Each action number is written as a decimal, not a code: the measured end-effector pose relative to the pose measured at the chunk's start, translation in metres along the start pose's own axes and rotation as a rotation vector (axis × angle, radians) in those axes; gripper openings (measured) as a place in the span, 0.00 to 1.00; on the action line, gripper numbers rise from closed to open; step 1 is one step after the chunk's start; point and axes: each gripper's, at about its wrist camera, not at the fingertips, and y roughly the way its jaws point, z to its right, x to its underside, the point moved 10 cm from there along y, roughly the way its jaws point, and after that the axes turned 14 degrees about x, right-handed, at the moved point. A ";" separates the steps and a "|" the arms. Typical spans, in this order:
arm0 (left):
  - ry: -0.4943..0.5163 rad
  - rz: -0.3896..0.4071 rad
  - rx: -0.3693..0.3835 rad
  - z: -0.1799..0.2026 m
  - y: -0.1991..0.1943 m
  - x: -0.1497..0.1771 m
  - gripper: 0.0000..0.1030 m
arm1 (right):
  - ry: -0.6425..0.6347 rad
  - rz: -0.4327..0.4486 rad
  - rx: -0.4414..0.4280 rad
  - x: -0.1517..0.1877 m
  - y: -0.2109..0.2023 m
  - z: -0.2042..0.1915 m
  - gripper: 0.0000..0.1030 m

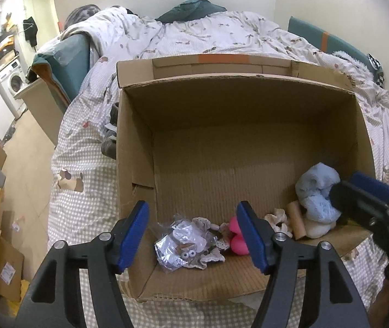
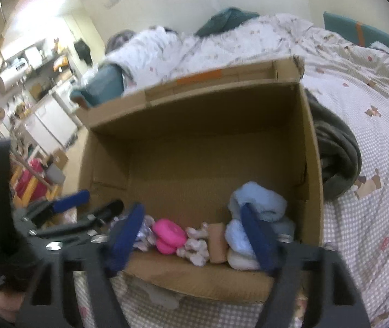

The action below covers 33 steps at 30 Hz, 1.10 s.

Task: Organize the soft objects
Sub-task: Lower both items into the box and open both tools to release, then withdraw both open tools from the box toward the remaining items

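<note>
An open cardboard box point(image 1: 249, 104) stands on the bed. Along its near wall lie a crinkly plastic bag with a googly-eyed toy point(image 1: 183, 246), a pink soft toy point(image 1: 237, 236), a cream lacy piece point(image 1: 276, 220), a tan block point(image 1: 297, 220) and a light blue fluffy bundle point(image 1: 317, 191). My left gripper point(image 1: 194, 237) is open and empty above the bag. My right gripper point(image 2: 194, 235) is open and empty over the pink toy point(image 2: 168, 235) and the blue bundle point(image 2: 260, 205); it also shows in the left wrist view point(image 1: 369, 194). The box shows in the right wrist view point(image 2: 194, 114).
The bed has a checked sheet point(image 1: 85, 164) and a crumpled white duvet point(image 1: 194, 32). A dark grey-green garment point(image 2: 336, 153) lies beside the box's right wall. Cardboard boxes point(image 1: 0, 268) stand on the floor at left, and a washing machine point(image 1: 12, 82) stands farther back.
</note>
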 end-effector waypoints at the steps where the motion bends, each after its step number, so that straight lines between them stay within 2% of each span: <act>1: -0.001 -0.001 -0.001 0.000 0.000 0.000 0.62 | 0.001 0.009 -0.004 -0.001 -0.002 0.000 0.78; 15: -0.001 0.000 -0.008 -0.001 -0.001 0.001 0.62 | 0.008 -0.014 0.006 -0.001 0.002 0.002 0.77; 19: 0.045 -0.012 -0.017 0.001 -0.002 0.005 0.62 | 0.013 -0.017 0.018 0.001 0.001 0.005 0.78; 28: 0.060 0.031 -0.033 -0.003 -0.031 0.009 0.62 | 0.011 -0.021 0.054 0.012 -0.012 0.013 0.78; 33: 0.028 0.032 -0.044 -0.012 -0.045 0.020 0.62 | 0.002 -0.008 0.069 0.019 -0.026 0.015 0.77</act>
